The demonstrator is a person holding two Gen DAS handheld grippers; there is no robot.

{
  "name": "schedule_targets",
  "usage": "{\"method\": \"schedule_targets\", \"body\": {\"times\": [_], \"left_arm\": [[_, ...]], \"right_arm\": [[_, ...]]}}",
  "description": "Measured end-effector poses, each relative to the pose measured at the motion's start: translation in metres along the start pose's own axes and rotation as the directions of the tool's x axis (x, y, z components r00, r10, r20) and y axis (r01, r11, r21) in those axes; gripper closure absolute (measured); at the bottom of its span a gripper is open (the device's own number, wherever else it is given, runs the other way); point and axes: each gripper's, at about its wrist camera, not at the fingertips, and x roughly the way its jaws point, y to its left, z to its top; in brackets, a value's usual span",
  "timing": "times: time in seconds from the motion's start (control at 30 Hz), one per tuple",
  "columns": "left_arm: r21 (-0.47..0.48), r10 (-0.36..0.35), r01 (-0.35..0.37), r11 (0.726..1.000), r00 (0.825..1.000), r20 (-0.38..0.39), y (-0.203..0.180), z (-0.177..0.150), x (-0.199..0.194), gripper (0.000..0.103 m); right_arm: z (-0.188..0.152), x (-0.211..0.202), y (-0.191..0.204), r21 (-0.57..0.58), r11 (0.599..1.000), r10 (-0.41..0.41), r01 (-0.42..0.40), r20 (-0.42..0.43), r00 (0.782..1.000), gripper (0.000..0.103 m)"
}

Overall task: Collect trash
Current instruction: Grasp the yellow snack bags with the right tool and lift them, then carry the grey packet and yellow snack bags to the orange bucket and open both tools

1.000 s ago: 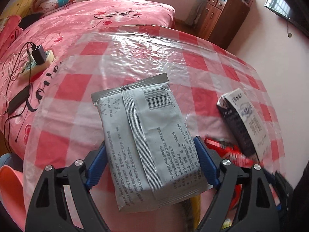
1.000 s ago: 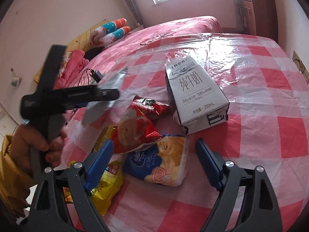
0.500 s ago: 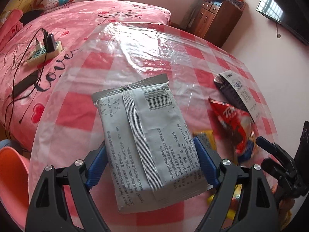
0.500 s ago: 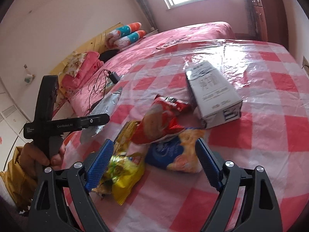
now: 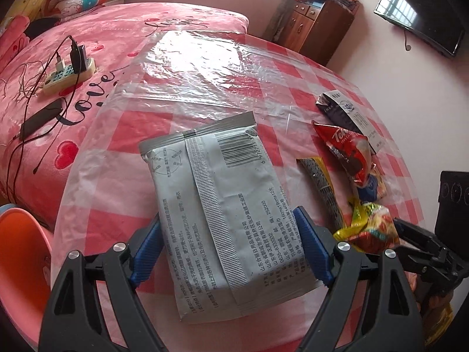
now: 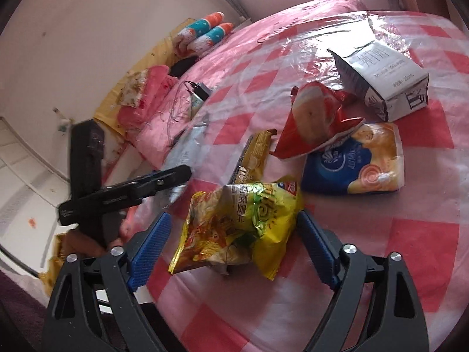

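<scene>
the left gripper (image 5: 228,252) pinches a grey packet (image 5: 217,205) by its edges, likely to carry it off the table (image 5: 181,58). the right gripper (image 6: 231,249), jaws opening, straddles the yellow wrapper (image 6: 240,223) lying there, untouched.

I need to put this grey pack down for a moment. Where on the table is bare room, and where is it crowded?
Free: the glossy stretch of table beyond the grey pack, toward the bed, and the checks left of the pack. Crowded: the right side, where the milk carton, red bag, blue bag and yellow bag lie close together.
</scene>
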Motion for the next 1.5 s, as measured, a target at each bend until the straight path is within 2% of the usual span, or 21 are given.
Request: {"method": "schedule_targets", "body": {"times": [0.23, 0.3, 0.37, 0.57, 0.7, 1.1, 1.5], "left_arm": [[0.005, -0.037, 0.036, 0.999, 0.999, 0.011, 0.006, -0.011, -0.007, 0.019], [0.012, -0.048, 0.047, 0.999, 0.999, 0.016, 0.008, -0.014, -0.009, 0.019], [0.011, -0.061, 0.061, 0.998, 0.998, 0.023, 0.009, -0.018, -0.012, 0.019], [0.006, -0.103, 0.103, 0.995, 0.994, 0.034, 0.015, -0.025, -0.018, 0.019], [-0.008, -0.130, 0.130, 0.991, 0.991, 0.044, 0.021, -0.030, -0.022, 0.019], [-0.044, -0.166, 0.170, 0.984, 0.983, 0.073, 0.040, -0.041, -0.036, 0.019], [-0.093, -0.122, 0.135, 0.986, 0.984, 0.133, 0.071, -0.047, -0.064, 0.019]], "right_arm": [[0.003, 0.013, 0.020, -0.050, 0.990, -0.133, 0.133, 0.004, 0.991, 0.013], [0.001, 0.016, 0.025, -0.076, 0.980, -0.182, 0.182, 0.008, 0.983, 0.024], [-0.001, 0.017, 0.024, -0.089, 0.974, -0.209, 0.209, 0.012, 0.978, 0.030], [-0.007, 0.018, 0.032, -0.100, 0.965, -0.241, 0.244, 0.043, 0.970, 0.045], [-0.008, 0.021, 0.038, -0.099, 0.960, -0.258, 0.264, 0.063, 0.964, 0.050], [-0.004, 0.009, 0.061, -0.129, 0.944, -0.292, 0.304, 0.106, 0.951, 0.051], [0.004, 0.025, 0.098, -0.194, 0.948, -0.240, 0.252, 0.085, 0.967, 0.051]]}}
